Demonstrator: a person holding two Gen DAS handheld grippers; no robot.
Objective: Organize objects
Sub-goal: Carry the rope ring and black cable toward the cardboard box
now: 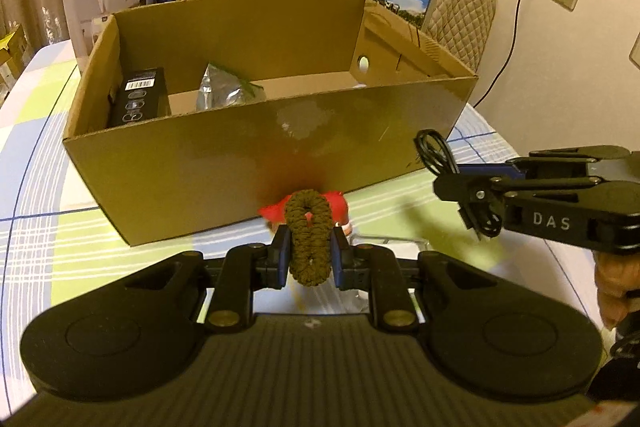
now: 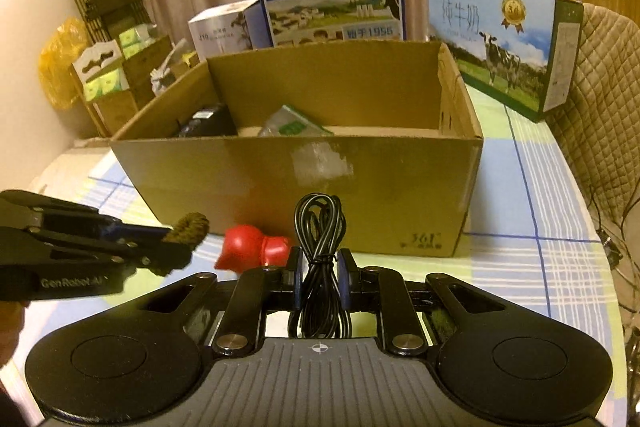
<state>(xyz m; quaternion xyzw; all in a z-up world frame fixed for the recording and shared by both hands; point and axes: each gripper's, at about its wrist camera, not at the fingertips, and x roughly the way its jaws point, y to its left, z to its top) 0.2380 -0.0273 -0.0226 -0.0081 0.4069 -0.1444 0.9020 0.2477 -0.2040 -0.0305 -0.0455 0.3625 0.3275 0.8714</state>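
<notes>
Presently: brown braided ring (image 1: 310, 238), soft, light, pinched across its sides by left gripper (image 1: 310, 247); bundled black cable (image 2: 319, 259), limp, light, clamped mid-coil by right gripper (image 2: 319, 281); both held near counter's front edge, before cardboard box (image 1: 240, 163)

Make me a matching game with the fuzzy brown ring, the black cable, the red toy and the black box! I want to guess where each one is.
Things:
1. brown ring
2. black cable
3. red toy
4. black box

Places:
A. inside the cardboard box
B. pinched in the right gripper
C. on the checked tablecloth, in front of the cardboard box
D. pinched in the left gripper

Pairs: 1-D, 2-B, 3-C, 4-A
</notes>
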